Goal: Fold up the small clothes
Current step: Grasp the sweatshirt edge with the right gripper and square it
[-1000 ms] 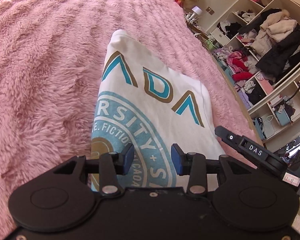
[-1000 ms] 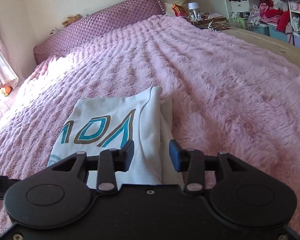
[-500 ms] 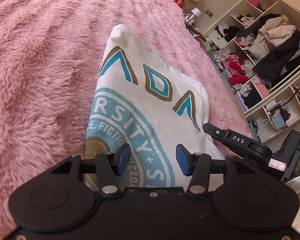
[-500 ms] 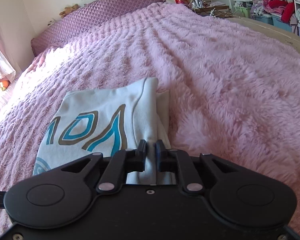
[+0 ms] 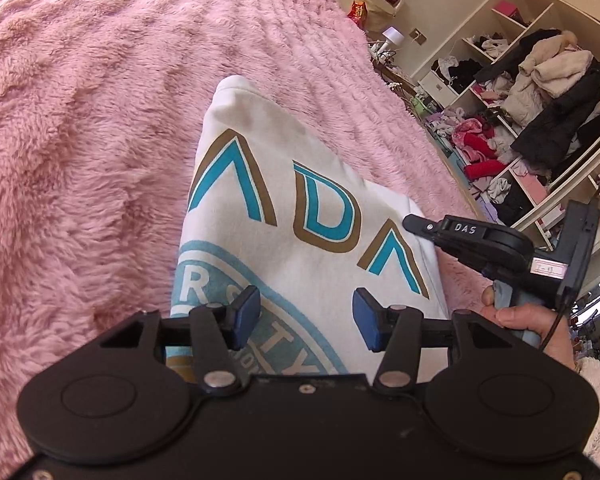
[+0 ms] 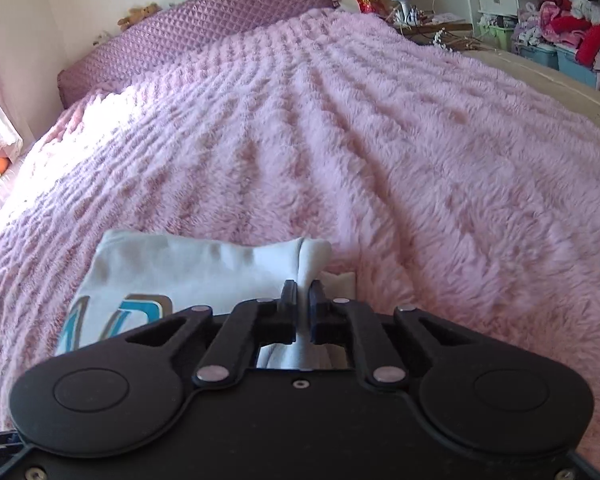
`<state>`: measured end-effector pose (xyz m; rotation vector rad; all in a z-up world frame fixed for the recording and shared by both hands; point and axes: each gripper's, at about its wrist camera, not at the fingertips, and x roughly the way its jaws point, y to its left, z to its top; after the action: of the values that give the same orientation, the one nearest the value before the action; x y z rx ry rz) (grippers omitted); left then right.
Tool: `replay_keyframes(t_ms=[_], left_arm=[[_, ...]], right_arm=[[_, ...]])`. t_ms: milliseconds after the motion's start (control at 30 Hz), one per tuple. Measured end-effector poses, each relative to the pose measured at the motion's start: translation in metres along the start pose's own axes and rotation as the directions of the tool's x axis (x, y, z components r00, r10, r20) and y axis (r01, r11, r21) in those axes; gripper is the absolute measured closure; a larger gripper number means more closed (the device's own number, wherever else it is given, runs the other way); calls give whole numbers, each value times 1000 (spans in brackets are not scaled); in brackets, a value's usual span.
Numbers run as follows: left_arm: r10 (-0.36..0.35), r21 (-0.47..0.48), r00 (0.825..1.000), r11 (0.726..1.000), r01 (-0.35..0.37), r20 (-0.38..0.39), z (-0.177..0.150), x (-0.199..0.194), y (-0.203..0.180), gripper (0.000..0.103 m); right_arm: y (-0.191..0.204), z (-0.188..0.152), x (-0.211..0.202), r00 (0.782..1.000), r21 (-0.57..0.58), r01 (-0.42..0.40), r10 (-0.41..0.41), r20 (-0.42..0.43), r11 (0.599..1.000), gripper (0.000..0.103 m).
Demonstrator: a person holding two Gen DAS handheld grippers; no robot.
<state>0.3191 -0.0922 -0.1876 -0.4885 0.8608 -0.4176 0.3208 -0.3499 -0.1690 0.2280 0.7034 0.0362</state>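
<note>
Pink fleece bedspread (image 6: 380, 140) carries the white printed shirt (image 5: 300, 216). Right gripper (image 6: 299, 300) pinches its right edge; left gripper (image 5: 306, 316) hovers gaping above the print. Better to clamp the left edge level, then lift both evenly

We see open pink blanket (image 6: 380, 152) ahead and left of shirt (image 5: 284, 184); right gripper (image 5: 416, 226) crowds shirt's right edge; shelves (image 5: 540, 92) beyond bed.

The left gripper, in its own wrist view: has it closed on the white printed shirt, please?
No, the left gripper hangs open, its blue pads spread wide above the white printed shirt.
</note>
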Motion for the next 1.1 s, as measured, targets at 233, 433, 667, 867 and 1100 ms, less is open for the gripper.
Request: replay_keyframes(t_ms=[233,433,667,867,1100], left_arm=[[-18,-24,1000,1000,18,3,5,-16,-3,52],[-9,-23,1000,1000,9,4,-20,-57,-10,51],[17,8,999,1000,-17,-37,-45,-49,-3,49],[19,12,999,1000,-19,-35,-44,-53,-6,48],[-2,25,999,1000,3,-37,-52,-91,-11,45]], right_arm=[[4,1,-53,998,-36,-25,27,52,999,78],[31,-33,-123,997,-64,-74,74,-7,995,78],[23,-90,-116,994,-11,-23,22,-111,1000,79],[18,-93,-122,997,27,-5,7,-81,1000,87],[16,-105,-179,997,12,-76,76,30,997,84]])
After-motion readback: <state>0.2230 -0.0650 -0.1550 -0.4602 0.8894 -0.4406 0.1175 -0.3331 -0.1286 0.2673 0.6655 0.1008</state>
